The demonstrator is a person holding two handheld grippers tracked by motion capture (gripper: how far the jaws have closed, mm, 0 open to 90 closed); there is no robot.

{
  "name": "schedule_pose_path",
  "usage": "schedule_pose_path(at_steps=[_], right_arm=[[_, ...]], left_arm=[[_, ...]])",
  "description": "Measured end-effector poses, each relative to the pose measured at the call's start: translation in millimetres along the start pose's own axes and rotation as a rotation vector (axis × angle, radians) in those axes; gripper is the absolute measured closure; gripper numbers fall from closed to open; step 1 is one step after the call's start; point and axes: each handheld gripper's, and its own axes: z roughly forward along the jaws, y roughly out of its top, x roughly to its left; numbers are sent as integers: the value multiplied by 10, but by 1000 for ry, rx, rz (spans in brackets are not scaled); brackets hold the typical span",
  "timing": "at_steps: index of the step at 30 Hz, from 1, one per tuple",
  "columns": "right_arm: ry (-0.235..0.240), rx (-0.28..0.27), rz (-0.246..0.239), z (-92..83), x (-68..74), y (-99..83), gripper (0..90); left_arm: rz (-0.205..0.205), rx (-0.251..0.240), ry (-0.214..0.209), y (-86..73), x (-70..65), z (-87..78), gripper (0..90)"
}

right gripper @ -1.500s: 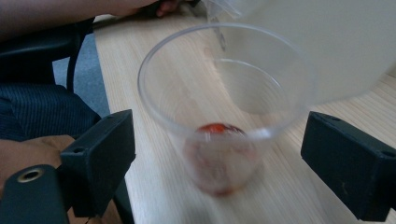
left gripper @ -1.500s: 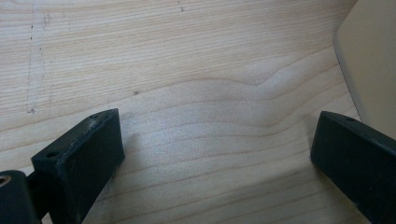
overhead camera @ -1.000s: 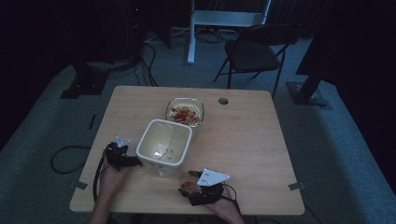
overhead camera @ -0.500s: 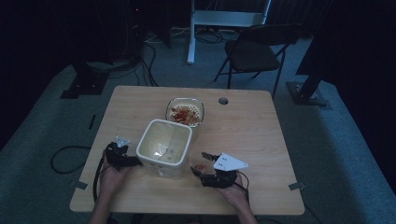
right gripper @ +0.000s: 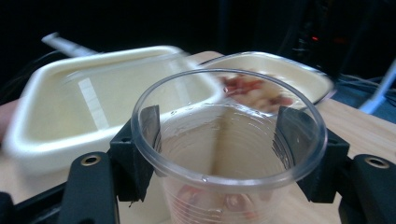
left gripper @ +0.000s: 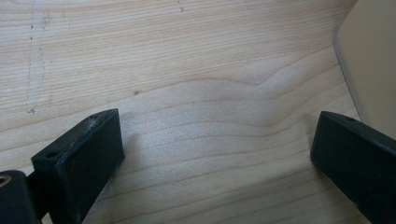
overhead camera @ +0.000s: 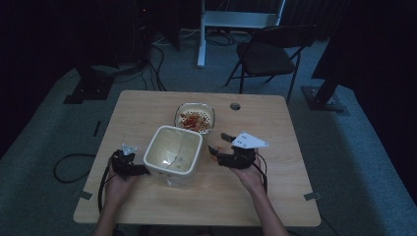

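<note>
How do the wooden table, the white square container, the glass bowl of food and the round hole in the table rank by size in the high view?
1. wooden table
2. white square container
3. glass bowl of food, somewhat smaller than the container, though it sits a little farther from the camera
4. round hole

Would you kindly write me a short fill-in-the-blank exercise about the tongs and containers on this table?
1. The right tongs are closed on a clear plastic ____.
2. The left tongs stand open over the bare wooden ____.
3. The cream square tub sits between the two ____.
4. The glass bowl behind the tub holds red and pale ____.

Missing words: cup; table; tongs; food
</note>
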Motion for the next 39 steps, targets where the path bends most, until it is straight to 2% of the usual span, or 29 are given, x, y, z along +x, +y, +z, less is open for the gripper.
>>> schedule_pose_path(at_steps=[3,7,12,20,29,39], right_arm=[[-1,0,1,40,-75,52,330],[-75,2,-41,138,-196,157,332],[-119,11,-40,228,-364,249,341],[-153,5,9,299,-608,421,349],[-163,3,-9,372,-673,622,348],[-189,22,-4,467,-750,708,344]], left_arm=[[0,2,-1,0,0,-1,32],[0,2,-1,1,0,-1,32],[2,1,0,1,2,-1,32],[1,-1,0,0,1,1,32],[2,0,0,0,1,0,32],[0,-2,-2,1,1,3,32]])
